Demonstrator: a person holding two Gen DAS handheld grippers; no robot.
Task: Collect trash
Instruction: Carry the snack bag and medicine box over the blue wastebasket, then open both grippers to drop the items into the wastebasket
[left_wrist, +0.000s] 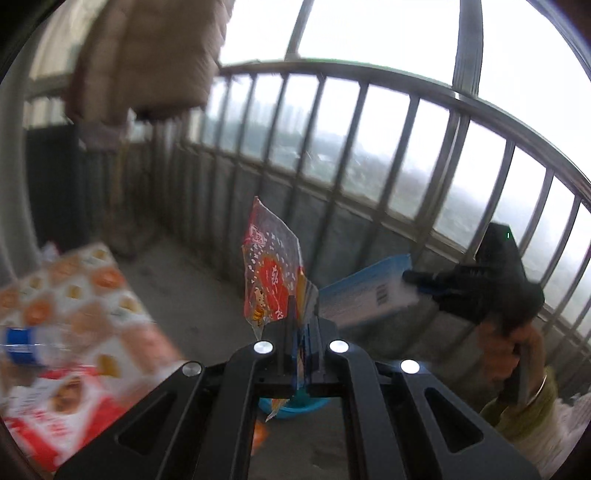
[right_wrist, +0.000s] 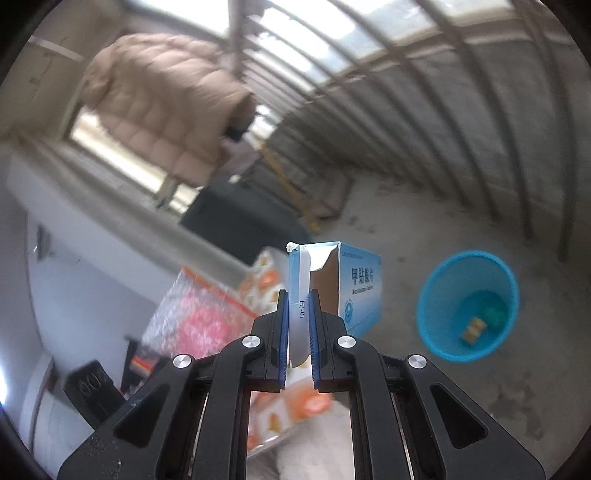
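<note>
My left gripper (left_wrist: 301, 325) is shut on a red and clear snack wrapper (left_wrist: 271, 275) that stands up between the fingers. Below it part of a blue bin (left_wrist: 291, 406) shows. My right gripper (right_wrist: 298, 314) is shut on the flap of an open blue and white medicine box (right_wrist: 351, 291), held in the air. The same box (left_wrist: 369, 295) and the right gripper (left_wrist: 410, 277) show in the left wrist view at the right. The blue bin (right_wrist: 436, 317) stands on the concrete floor to the right, with a few small scraps inside.
A table with an orange-patterned cloth (left_wrist: 81, 295) carries a bottle (left_wrist: 26, 345) and red packaging (left_wrist: 59, 413). A pink bubble bag (right_wrist: 195, 317) lies on it. A metal railing (left_wrist: 369, 110) bounds the balcony. A beige jacket (right_wrist: 166, 103) hangs above.
</note>
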